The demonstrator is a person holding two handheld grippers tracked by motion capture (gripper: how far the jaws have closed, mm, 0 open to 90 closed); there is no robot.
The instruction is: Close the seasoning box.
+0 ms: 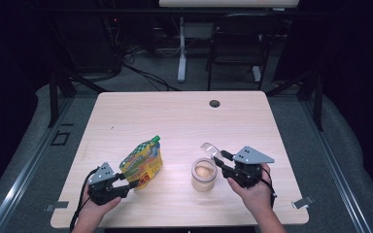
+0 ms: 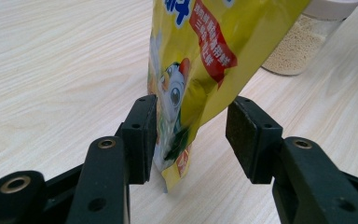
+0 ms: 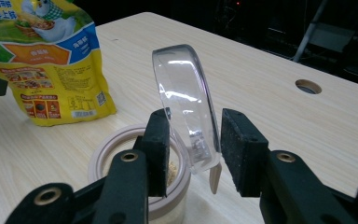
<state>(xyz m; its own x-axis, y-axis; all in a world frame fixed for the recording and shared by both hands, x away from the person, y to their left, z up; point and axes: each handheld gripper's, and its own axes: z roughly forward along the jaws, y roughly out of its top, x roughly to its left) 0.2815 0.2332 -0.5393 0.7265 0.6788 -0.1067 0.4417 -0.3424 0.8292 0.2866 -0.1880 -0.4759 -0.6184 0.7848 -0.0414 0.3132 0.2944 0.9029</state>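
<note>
A yellow stand-up pouch [image 1: 142,162] with a green cap stands on the table [image 1: 175,116], leaning slightly. My left gripper [image 1: 134,183] is open around its lower corner. In the left gripper view the left pad [image 2: 144,135] touches the pouch [image 2: 200,42], and a gap shows at the right pad. To the right stands a small clear jar [image 1: 204,175] of beige granules with a beige rim [image 3: 107,144]. Its clear flip lid [image 3: 182,98] stands upright. My right gripper [image 1: 217,160] is shut on this lid, a pad on each side [image 3: 196,114].
A round cable hole [image 1: 214,103] sits near the table's far edge. Beyond the table stand a dark chair [image 1: 238,43] and a white desk leg [image 1: 181,48]. The wooden top stretches bare behind the pouch and jar.
</note>
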